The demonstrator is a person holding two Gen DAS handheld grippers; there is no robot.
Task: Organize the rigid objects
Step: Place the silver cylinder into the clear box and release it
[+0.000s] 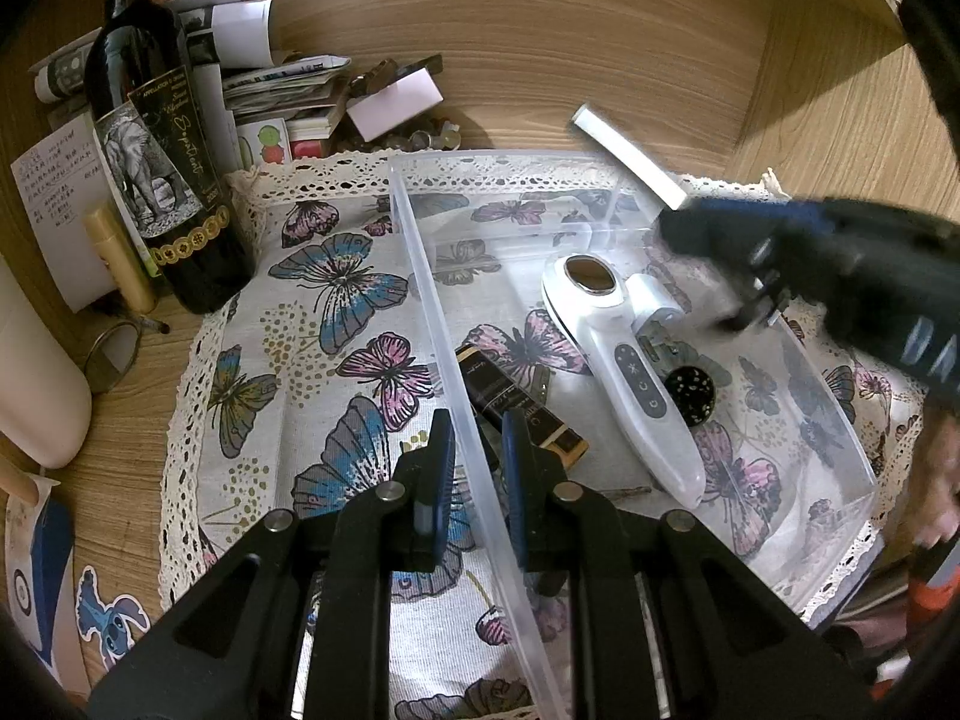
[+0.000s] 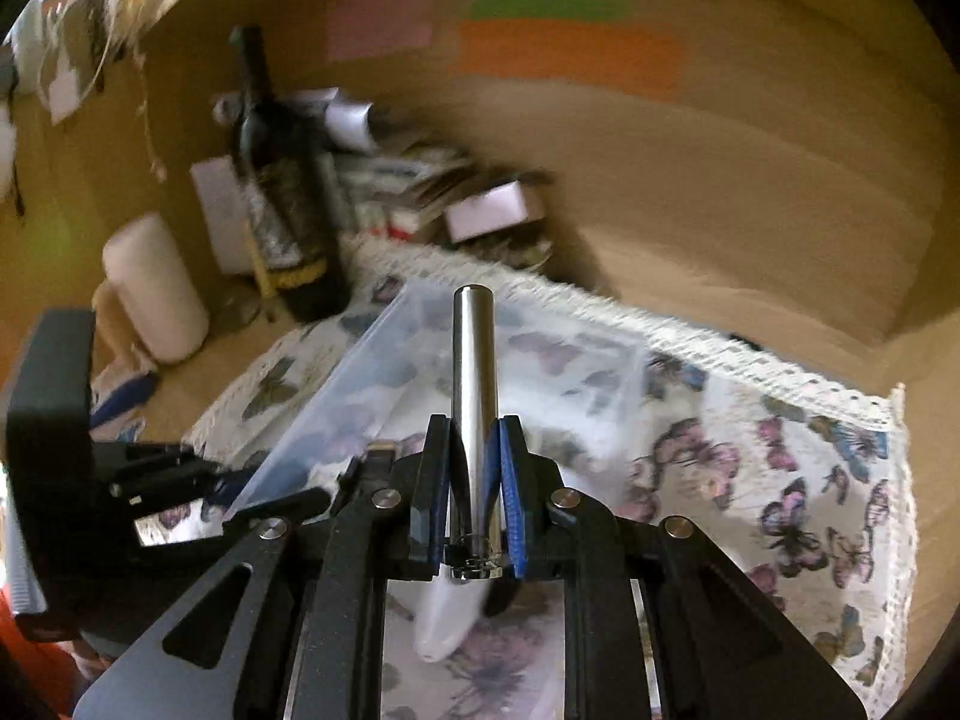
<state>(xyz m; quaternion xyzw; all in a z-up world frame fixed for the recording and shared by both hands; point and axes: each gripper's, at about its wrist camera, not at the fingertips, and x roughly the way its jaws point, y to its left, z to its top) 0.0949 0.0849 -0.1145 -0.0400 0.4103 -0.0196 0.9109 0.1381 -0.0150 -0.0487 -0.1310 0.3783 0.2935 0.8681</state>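
A clear plastic bin sits on a butterfly-print cloth. In it lie a white handheld device, a black-and-gold box and a round black speckled disc. My left gripper is closed on the bin's left wall, one finger on each side. My right gripper is shut on an upright silver metal cylinder and hovers above the bin. In the left wrist view it appears blurred at the right, with a white strip beyond it.
A dark wine bottle stands at the back left beside paper clutter, a pink box and a cream tube. A white cylinder stands at the far left. Wooden walls enclose the back and right.
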